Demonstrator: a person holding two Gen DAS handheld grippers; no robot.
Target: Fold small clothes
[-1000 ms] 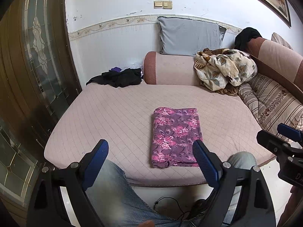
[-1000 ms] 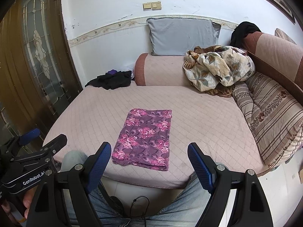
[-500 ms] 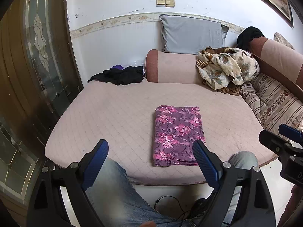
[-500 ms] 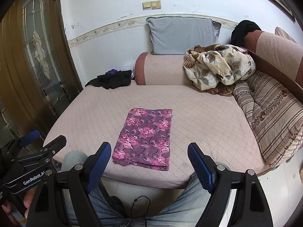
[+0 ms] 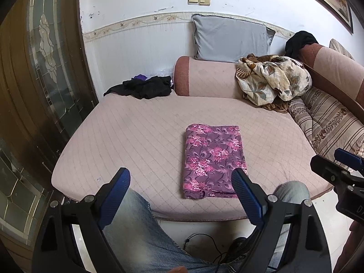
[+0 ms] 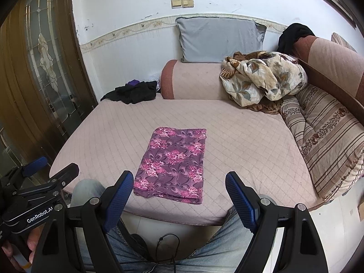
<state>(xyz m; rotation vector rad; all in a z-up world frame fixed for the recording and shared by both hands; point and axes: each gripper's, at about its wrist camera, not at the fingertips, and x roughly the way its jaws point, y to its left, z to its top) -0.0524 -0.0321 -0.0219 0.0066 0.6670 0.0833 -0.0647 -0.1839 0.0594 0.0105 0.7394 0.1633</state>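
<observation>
Both our grippers, left (image 5: 180, 190) and right (image 6: 179, 192), hang spread, empty; the folded floral cloth (image 5: 212, 159) lies ahead, long axis pointing away, nearer our right.

Black grippers (image 5: 180, 180) — blue ribbed pads (image 6: 240, 196), silver screws — jeans (image 5: 141, 234)

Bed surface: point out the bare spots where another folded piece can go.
Bare quilted mattress lies between the folded purple cloth and the black clothes, and between the cloth and the striped cushion. The crumpled blanket crowds the far right corner.
</observation>
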